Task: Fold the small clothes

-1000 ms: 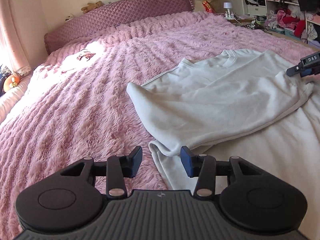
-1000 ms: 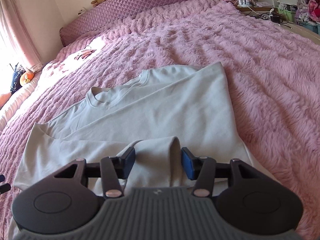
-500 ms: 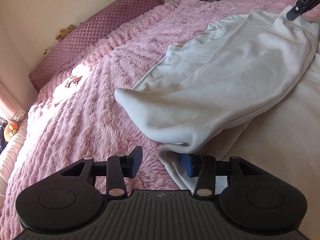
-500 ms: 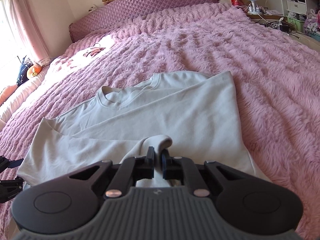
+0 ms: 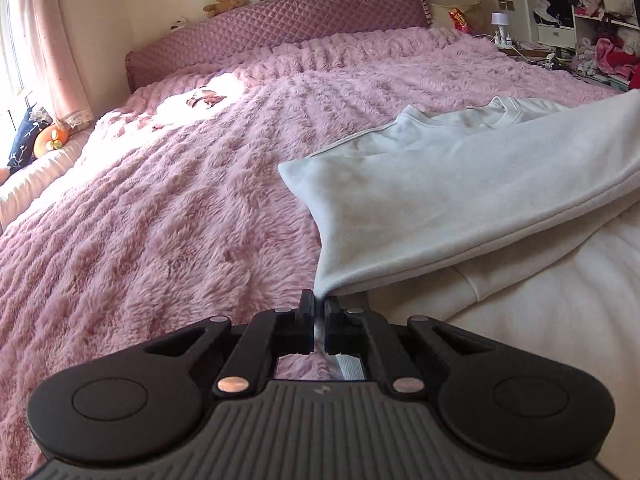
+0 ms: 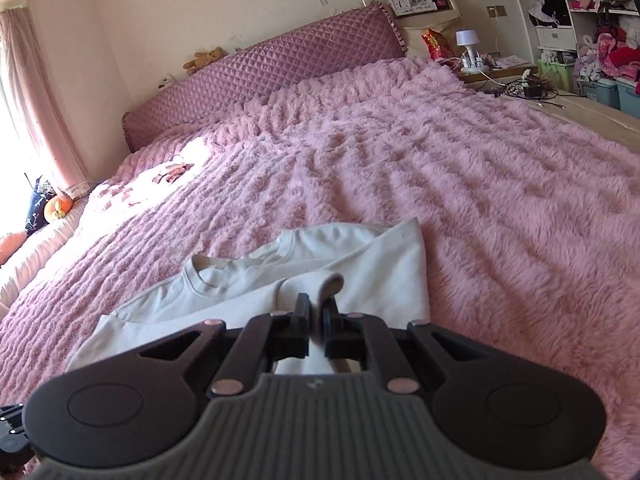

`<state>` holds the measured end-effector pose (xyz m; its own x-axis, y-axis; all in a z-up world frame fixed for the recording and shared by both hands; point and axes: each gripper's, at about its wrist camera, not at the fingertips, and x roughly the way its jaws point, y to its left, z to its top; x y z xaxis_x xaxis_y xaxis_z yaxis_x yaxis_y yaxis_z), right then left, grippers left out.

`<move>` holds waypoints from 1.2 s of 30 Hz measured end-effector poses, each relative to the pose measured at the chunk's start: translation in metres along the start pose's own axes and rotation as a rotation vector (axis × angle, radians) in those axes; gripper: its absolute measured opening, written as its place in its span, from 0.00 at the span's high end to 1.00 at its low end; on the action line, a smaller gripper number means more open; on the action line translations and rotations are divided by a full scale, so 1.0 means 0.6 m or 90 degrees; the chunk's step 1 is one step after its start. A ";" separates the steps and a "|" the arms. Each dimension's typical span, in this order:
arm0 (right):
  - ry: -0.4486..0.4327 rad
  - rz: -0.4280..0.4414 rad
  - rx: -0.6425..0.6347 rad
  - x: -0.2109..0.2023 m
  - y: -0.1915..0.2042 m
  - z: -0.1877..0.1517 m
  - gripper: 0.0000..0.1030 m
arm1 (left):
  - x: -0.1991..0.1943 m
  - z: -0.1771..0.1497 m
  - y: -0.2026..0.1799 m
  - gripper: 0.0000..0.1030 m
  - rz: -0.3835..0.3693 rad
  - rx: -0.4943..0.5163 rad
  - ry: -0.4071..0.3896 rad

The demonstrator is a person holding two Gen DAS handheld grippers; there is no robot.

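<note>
A cream sweatshirt (image 5: 460, 192) lies on the pink fluffy bed cover (image 5: 180, 220), partly folded over itself. My left gripper (image 5: 319, 304) is shut on the sweatshirt's near left corner and holds that edge lifted off the bed. In the right wrist view the sweatshirt (image 6: 360, 256) shows its round neck opening toward the headboard. My right gripper (image 6: 317, 308) is shut on a raised fold of the sweatshirt's near edge and holds it above the bed.
A quilted purple headboard (image 5: 280, 32) stands at the far end with a teddy bear (image 5: 226, 3) on top. A small pink item (image 5: 206, 98) lies near the pillows. A bedside table with a lamp (image 6: 468, 46) and cluttered shelves (image 6: 592, 32) are at the right.
Both grippers were open a second ago. The right shut on the sweatshirt edge first, then the left shut on its corner. Both have lifted the cloth upward.
</note>
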<state>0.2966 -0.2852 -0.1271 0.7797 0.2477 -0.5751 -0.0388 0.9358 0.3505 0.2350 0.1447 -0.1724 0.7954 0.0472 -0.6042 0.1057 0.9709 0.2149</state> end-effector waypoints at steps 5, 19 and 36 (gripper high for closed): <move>0.069 -0.045 0.044 0.046 -0.051 -0.057 1.00 | 0.008 -0.004 -0.007 0.96 0.027 0.013 0.016; 0.113 0.025 0.083 -0.019 -0.069 -0.088 0.67 | -0.066 -0.003 -0.007 0.91 0.035 0.035 -0.006; 0.142 0.005 0.035 -0.052 -0.075 -0.127 1.00 | 0.015 0.027 0.035 0.81 -0.128 -0.276 0.077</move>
<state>0.2267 -0.3160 -0.1813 0.6214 0.3098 -0.7197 -0.0049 0.9200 0.3919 0.2541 0.1619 -0.1610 0.7074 -0.1490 -0.6910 -0.0290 0.9706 -0.2390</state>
